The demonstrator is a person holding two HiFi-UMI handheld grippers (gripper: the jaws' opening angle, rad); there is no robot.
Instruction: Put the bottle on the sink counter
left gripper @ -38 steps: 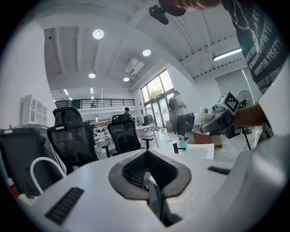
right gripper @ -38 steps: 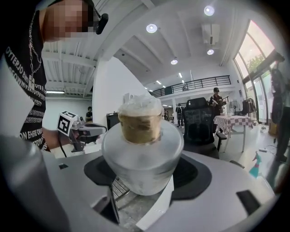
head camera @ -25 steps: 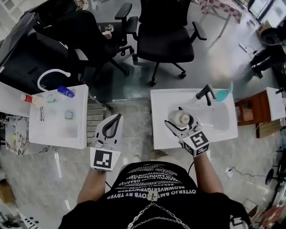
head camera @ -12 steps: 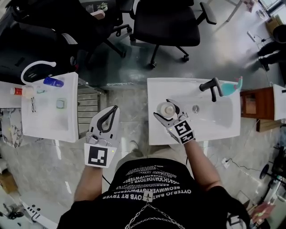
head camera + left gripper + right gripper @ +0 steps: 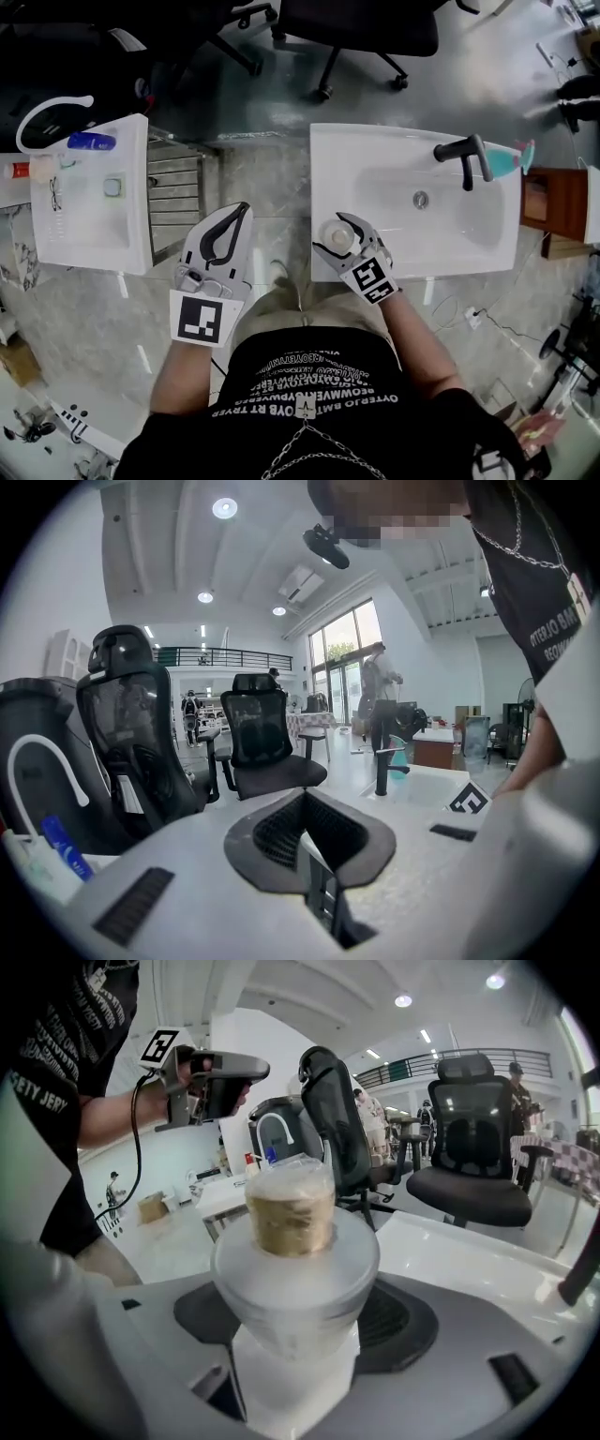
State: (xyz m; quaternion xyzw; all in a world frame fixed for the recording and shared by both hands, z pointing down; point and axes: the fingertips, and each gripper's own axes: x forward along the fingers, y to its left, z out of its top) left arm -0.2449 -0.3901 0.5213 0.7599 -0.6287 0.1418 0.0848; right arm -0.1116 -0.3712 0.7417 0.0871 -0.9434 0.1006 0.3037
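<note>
A frosted white bottle [image 5: 336, 234] with a tan neck and a clear cap [image 5: 291, 1206] sits between the jaws of my right gripper [image 5: 337, 238], which is shut on its body [image 5: 295, 1312]. In the head view it hangs at the near left corner of the white sink counter [image 5: 328, 159]; whether it touches the counter I cannot tell. My left gripper [image 5: 225, 239] is held over the floor gap between the two counters, shut and with nothing in it [image 5: 302, 808]. The right gripper view shows it raised at the upper left [image 5: 211, 1072].
A black faucet [image 5: 466, 156] and a teal item [image 5: 514, 159] stand at the basin's far right. A second white counter [image 5: 89, 202] at the left carries a blue tube [image 5: 91, 142] and small items. Black office chairs [image 5: 366, 19] stand beyond, a wooden stand [image 5: 548, 202] to the right.
My right gripper has come down with the bottle, from over the basin to the counter's near left corner. The left gripper has sunk a little, still shut.
</note>
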